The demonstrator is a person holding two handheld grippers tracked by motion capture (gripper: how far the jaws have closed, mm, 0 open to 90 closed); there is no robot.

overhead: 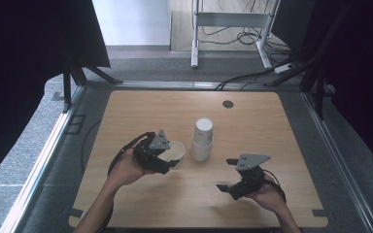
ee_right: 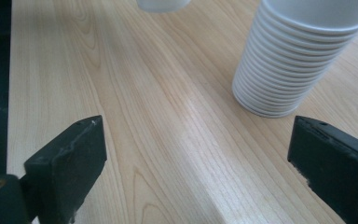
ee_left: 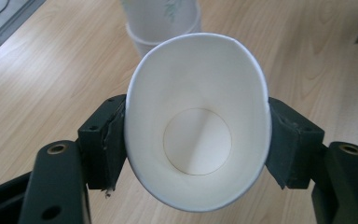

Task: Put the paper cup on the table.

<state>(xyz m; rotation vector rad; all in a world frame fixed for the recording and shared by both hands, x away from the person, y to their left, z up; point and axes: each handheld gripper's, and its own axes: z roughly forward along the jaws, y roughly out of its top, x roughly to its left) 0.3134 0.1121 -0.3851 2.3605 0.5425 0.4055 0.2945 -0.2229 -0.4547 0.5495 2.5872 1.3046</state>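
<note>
Nearest, the right gripper (overhead: 229, 174) is being held with jaws spread wide and empty. Left of the stack of cups (overhead: 202, 140), a paper cup (overhead: 176, 150) is being squeezed by the left gripper (overhead: 167, 155) above the table (overhead: 141, 107).

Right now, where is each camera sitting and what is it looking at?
High view: sits above the person's side, looking forward and down on the table; both forearms, the left gripper and the right gripper show.
Left gripper view: rides on the left gripper, looking along its jaws into the squeezed paper cup they clamp.
Right gripper view: rides on the right gripper, looking past its open, empty jaws across the wood.
Shared: all three show the stack of cups.
</note>
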